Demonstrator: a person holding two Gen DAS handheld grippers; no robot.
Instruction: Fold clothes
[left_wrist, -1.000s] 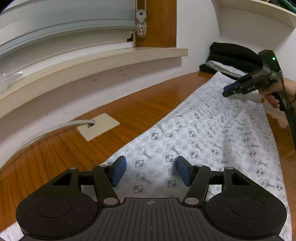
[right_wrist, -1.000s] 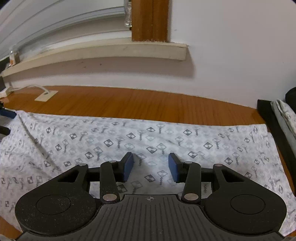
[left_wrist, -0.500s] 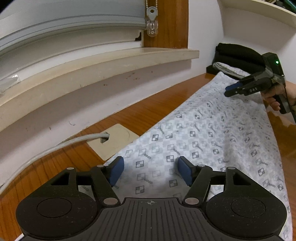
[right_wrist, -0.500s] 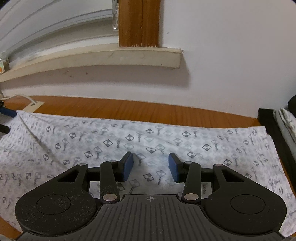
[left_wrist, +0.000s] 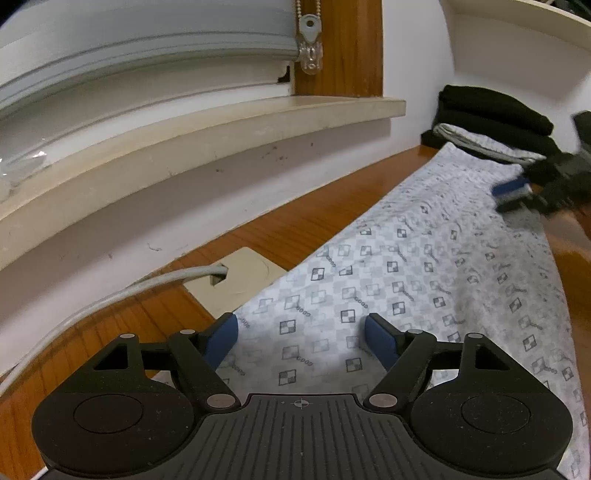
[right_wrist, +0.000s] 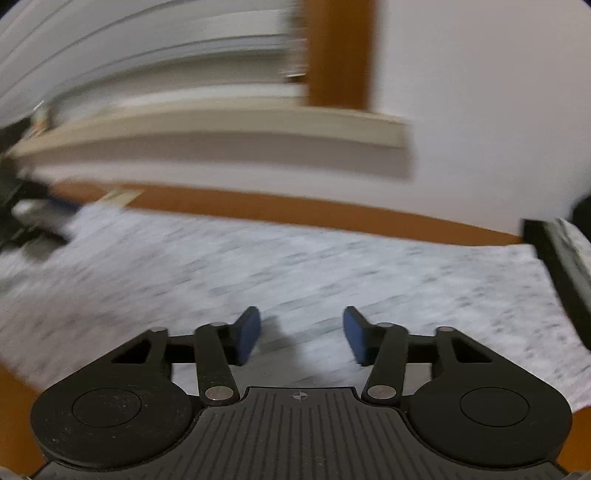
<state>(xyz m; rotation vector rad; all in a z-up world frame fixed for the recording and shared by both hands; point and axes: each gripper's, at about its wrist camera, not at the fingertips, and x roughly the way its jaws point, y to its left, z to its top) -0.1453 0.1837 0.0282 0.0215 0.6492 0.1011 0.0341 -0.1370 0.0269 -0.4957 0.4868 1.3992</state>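
Both jaws opening over nothing, the left gripper (left_wrist: 301, 338) and right gripper (right_wrist: 301, 336) hover above the patterned cloth (left_wrist: 424, 266), spread flat and unfolded, finished folded stack (left_wrist: 491, 122) at two o'clock.

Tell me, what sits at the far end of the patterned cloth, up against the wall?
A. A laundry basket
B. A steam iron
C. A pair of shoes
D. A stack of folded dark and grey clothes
D: in the left wrist view a stack of folded clothes, black pieces with a grey one between, lies on the wooden table just beyond the far end of the patterned cloth.
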